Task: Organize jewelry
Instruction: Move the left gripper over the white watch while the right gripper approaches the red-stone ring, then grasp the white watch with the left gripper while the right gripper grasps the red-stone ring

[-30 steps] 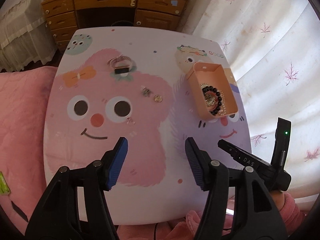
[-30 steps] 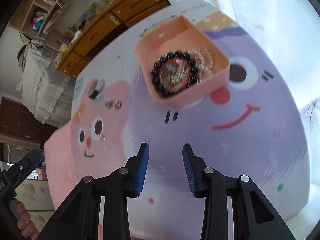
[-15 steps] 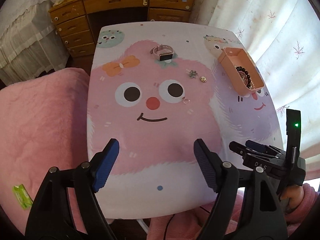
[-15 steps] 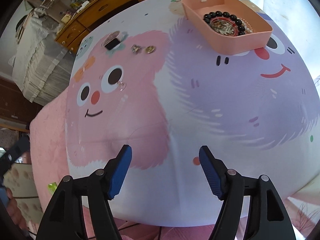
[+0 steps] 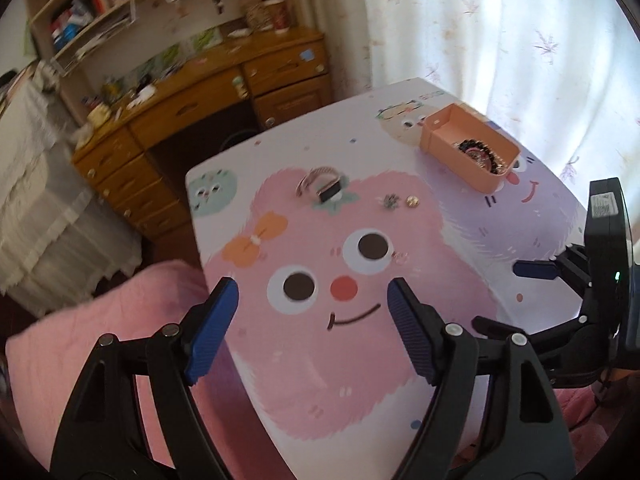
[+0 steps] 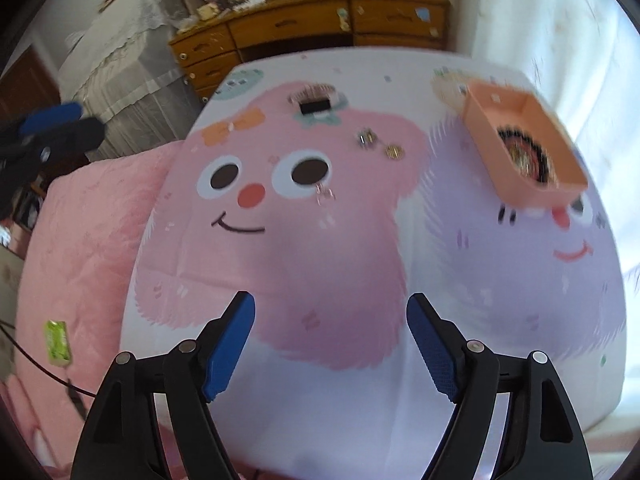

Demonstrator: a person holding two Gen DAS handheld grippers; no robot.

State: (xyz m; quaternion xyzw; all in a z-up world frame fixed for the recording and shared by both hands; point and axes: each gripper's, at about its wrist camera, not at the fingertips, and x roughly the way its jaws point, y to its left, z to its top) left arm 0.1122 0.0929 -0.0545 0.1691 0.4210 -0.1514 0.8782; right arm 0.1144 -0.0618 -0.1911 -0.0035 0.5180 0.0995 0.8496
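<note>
A pink tray point(image 5: 440, 142) point(image 6: 484, 114) at the table's far right holds a black bead bracelet point(image 5: 478, 151) point(image 6: 522, 156). A watch with a pink band point(image 5: 324, 186) point(image 6: 316, 102), a small dark earring point(image 5: 390, 201) point(image 6: 366, 137), a gold earring point(image 5: 412, 201) point(image 6: 394, 151) and a clear ring point(image 5: 400, 257) point(image 6: 324, 194) lie loose on the cartoon tabletop. My left gripper point(image 5: 312, 328) is open and empty above the table's near left edge. My right gripper point(image 6: 332, 344) is open and empty above the near edge, well short of the jewelry.
A wooden desk with drawers point(image 5: 200, 108) point(image 6: 312, 28) stands behind the table. A pink quilt point(image 5: 100, 344) point(image 6: 84, 248) lies to the left, with a green packet point(image 6: 58, 340) on it. White curtains point(image 5: 520, 40) hang on the right.
Both grippers have pulled back from the tray and opened wide. The left view has swung left and tilted; the right view now faces the table's middle instead of the tray.
</note>
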